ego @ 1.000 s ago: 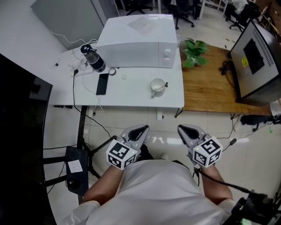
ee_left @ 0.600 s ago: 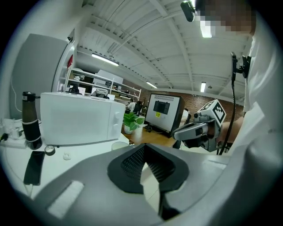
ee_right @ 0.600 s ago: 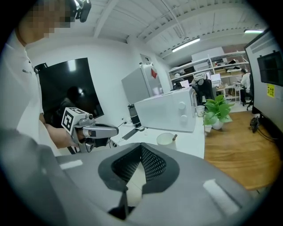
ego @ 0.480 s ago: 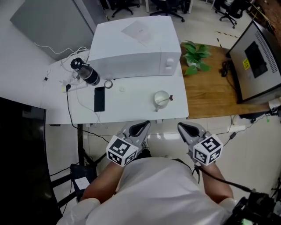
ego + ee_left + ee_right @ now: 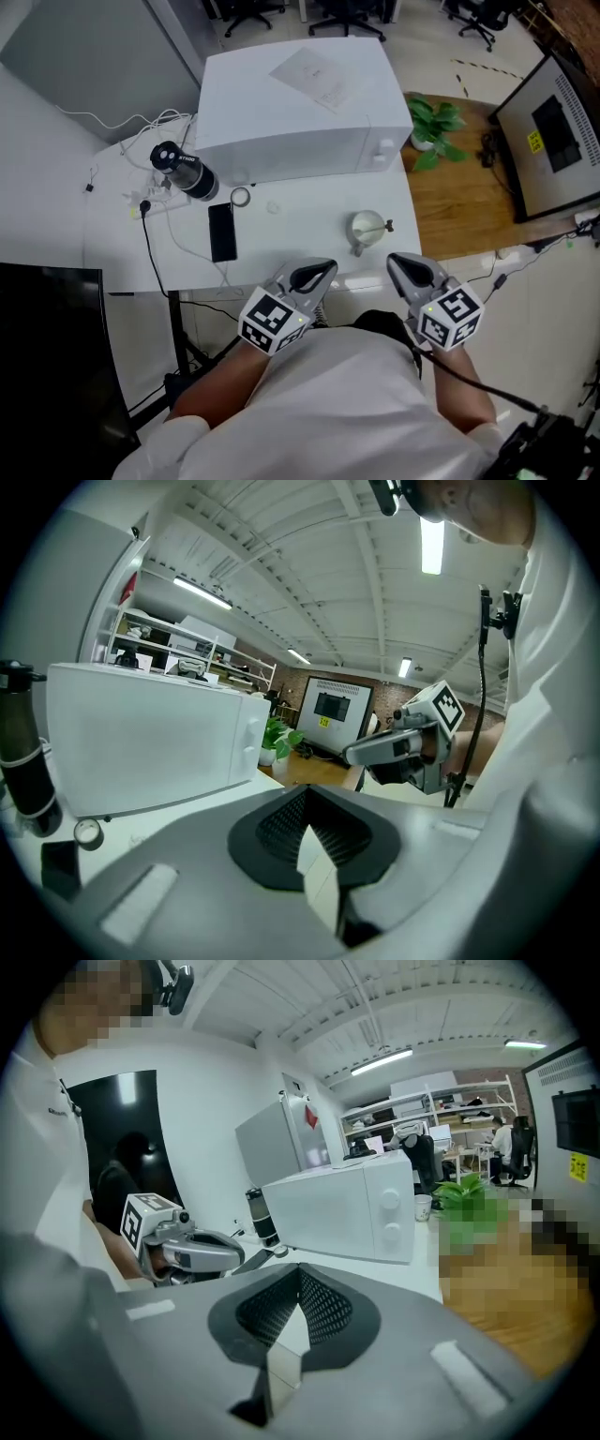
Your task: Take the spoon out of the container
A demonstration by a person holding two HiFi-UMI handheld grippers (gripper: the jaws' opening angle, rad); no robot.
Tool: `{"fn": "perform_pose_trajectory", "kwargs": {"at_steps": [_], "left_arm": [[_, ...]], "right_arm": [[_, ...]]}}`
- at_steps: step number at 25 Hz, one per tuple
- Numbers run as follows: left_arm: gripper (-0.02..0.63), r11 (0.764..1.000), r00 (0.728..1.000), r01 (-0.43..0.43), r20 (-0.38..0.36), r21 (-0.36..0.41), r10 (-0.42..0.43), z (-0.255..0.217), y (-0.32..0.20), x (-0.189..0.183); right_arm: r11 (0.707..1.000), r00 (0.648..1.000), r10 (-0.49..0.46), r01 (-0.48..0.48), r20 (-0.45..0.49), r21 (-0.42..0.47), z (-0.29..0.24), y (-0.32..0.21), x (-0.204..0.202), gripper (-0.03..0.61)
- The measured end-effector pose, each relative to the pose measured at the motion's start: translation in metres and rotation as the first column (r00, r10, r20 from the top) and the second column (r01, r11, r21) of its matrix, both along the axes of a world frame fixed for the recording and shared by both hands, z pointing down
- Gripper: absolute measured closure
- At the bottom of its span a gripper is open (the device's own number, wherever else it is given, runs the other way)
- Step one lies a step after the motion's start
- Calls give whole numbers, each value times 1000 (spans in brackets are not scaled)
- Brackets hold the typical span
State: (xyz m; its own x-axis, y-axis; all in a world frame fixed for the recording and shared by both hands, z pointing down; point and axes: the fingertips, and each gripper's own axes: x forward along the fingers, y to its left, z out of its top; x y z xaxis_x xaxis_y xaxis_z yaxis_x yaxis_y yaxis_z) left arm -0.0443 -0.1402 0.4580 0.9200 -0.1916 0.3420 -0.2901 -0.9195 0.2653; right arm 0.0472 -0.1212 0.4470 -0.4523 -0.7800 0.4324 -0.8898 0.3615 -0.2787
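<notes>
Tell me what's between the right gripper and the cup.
Nothing: only bare white table lies between the right gripper and the cup holding the spoon, as the head view shows.

White shirt with short sleeves. Pale grey shells on left gripper and right gripper, each tapering to a rounded snout. At the rear of each, 1 white cube printed with black square markers: left marker cube, right marker cube. Black ribbed pads set in a dark oval recess, same on the right. Thin black cable trailing from the right gripper's rear along the shirt's edge.
</notes>
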Motion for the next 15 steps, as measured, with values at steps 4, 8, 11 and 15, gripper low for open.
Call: {"fn": "perform_pose_trajectory", "kwargs": {"at_steps": [4,8,11,15], "left_arm": [[609,1000,1000,0,-4,-10,0,2,-15,-1],[609,1000,1000,-1,-3,1,1,1,-29,5],[609,1000,1000,31,-5,-3,-31,1,-37,11],[609,998,998,63,-9,-4,-63,-4,-42,23]], "right_arm": [[1000,1000,3,-3,-7,5,-3,-12,-2,571],[1000,1000,13,-13,-19,3,-1,-22,8,571],[1000,999,-4,3,-35,-14,5,-24,17,571],[998,998,-36,34,-46,-46,11,-27,31,571]]}}
